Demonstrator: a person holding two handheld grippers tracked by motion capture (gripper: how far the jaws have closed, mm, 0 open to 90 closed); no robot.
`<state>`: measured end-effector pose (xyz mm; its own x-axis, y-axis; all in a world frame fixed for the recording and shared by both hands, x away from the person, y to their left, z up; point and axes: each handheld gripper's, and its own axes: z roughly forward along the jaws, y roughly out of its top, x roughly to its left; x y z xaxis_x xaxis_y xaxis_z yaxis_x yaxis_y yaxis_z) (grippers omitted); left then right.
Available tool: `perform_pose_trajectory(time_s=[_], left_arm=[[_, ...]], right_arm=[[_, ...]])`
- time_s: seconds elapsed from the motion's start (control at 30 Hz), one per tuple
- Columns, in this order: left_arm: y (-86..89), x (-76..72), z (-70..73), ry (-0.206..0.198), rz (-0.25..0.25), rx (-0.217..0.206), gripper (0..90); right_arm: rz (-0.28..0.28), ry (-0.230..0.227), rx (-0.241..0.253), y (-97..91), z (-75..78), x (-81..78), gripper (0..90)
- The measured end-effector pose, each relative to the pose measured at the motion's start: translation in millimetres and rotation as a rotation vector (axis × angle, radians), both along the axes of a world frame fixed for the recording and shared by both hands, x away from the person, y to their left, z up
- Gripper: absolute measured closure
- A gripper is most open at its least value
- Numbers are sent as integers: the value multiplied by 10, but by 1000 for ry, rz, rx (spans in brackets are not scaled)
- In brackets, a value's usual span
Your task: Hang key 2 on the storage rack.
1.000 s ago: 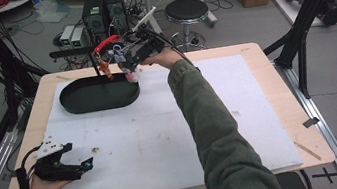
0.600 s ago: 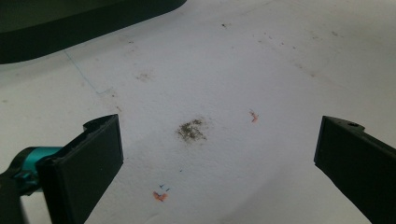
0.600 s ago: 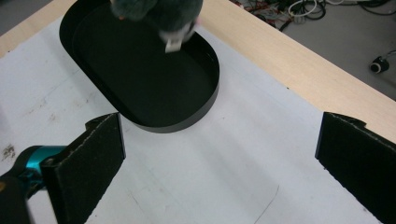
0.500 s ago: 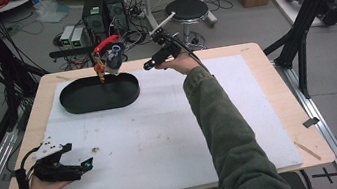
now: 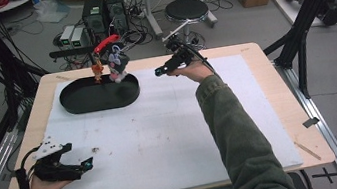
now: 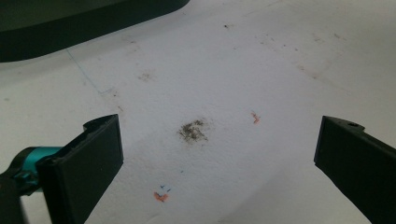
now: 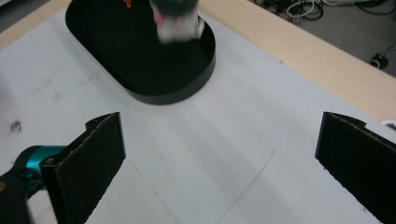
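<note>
White table mat (image 5: 172, 134) — right gripper (image 5: 163, 69) raised beside black tray (image 5: 77, 105), left gripper (image 5: 83, 166) resting low; both jaws apart.

The black oval plastic tray (image 5: 87, 100) looks matt and smooth; the pale wooden worktop (image 5: 264, 75) carries a scuffed, matt white sheet (image 5: 162, 136).

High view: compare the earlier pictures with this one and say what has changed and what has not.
The right tongs, which were at the toy on the black tray's far rim, have let it go and drawn back to the right, jaws open. The toy stays in the tray. The left tongs stay resting open at the table's near left.
</note>
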<state>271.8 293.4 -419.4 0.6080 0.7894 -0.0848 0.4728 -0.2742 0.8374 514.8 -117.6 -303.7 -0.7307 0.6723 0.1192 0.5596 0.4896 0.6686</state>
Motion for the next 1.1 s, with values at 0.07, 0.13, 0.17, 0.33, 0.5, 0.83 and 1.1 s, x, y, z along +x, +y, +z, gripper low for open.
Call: perform_pose_trajectory(time_s=[0.07,0.13,0.17,0.33,0.5,0.83,1.1], left_arm=[[1,3,0,0,0,-6,17],[1,6,-1,3,3,-10,17],[2,8,-2,2,2,-8,17],[6,13,-2,1,2,-7,17],[1,11,-5,0,5,-8,17],[1,11,-9,2,3,-3,17],[1,19,-17,7,3,-2,17]], right_arm=[[-6,1,-8,-67,-42,-26,5],[-16,6,-3,-137,-84,-70,5],[-17,-2,-9,-174,-105,-87,5],[-32,-12,-8,-338,-183,-199,5],[-42,-19,6,-492,-219,-297,5],[-54,-33,9,-767,-289,-499,5],[-70,-29,40,-964,-393,-680,5]])
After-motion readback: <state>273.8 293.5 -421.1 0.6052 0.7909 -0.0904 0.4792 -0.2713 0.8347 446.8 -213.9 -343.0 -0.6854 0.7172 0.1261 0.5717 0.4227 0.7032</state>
